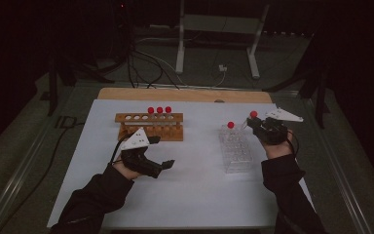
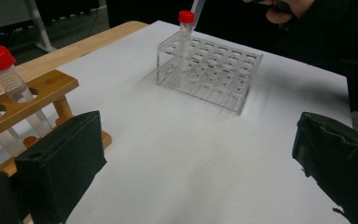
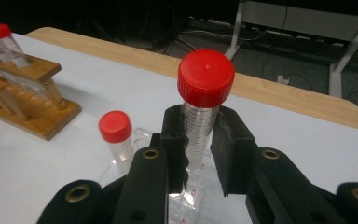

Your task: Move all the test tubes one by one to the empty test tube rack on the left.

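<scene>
The clear rack [image 1: 235, 148] is taken as the landmark on the table [image 1: 185, 195]. 1 capped tube [image 1: 230, 126] is held upright in the rack's far left corner. A second tube [image 3: 204, 100] is gripped between the jaws of the right gripper [image 3: 199, 140], just above and to the right of that far end. The wooden rack [image 1: 149, 126] is placed well to the left of the clear rack and slightly farther back, with 3 tubes [image 1: 159, 111] seated in its right-hand holes. The left gripper [image 1: 160, 165] is held to the left of the clear rack, nearer the person, in front of the wooden rack.
</scene>
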Tool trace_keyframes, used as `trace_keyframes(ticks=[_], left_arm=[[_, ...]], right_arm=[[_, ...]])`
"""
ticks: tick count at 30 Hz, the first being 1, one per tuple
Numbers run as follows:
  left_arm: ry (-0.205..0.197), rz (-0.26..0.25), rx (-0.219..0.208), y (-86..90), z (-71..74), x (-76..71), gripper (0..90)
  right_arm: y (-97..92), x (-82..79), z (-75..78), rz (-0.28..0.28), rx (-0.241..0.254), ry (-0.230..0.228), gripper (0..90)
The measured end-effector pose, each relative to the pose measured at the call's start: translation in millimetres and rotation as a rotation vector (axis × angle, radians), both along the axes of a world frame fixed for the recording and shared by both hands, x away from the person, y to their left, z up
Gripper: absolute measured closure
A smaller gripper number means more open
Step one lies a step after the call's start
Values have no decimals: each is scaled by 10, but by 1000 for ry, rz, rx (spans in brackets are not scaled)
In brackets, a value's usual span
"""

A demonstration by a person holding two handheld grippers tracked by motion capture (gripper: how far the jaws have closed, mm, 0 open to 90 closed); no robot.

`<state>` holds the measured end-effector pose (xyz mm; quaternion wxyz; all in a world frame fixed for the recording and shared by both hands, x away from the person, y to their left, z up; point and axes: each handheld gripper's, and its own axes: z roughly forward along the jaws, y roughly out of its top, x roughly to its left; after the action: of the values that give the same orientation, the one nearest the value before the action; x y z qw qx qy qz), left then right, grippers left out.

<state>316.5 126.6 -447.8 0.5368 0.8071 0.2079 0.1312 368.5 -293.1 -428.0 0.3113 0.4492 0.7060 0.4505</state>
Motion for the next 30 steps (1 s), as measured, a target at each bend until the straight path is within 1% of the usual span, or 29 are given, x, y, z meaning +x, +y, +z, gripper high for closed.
trace_keyframes(ticks=[3, 5, 6, 11, 15, 17, 21, 23, 25, 30], left_arm=[[5, -7, 4, -7, 2, -2, 29], [-2, -9, 12, -16, 8, -10, 29], [0, -11, 6, -18, 12, -14, 29], [-2, -20, 10, -29, 28, -33, 29], [-4, -29, 11, -41, 43, -47, 29], [-4, -32, 9, -49, 52, -56, 30], [-5, -39, 12, -68, 71, -77, 30], [-7, -45, 10, -87, 79, -87, 35], [-12, -54, 12, -104, 88, -94, 35], [-18, -60, 19, -143, 103, -111, 51]], right_arm=[[-1, -66, 44, 2, -14, 1, 747], [1, -109, 74, 5, -26, 1, 747], [1, -133, 90, 7, -25, 0, 747], [34, -250, 167, 32, -23, -6, 747], [112, -337, 210, 65, -21, -11, 747], [159, -375, 223, 90, -17, -9, 747], [256, -453, 257, 124, -27, -20, 747], [295, -489, 266, 147, -19, -17, 747], [338, -524, 258, 166, -19, -18, 747], [464, -582, 198, 218, -28, 0, 747]])
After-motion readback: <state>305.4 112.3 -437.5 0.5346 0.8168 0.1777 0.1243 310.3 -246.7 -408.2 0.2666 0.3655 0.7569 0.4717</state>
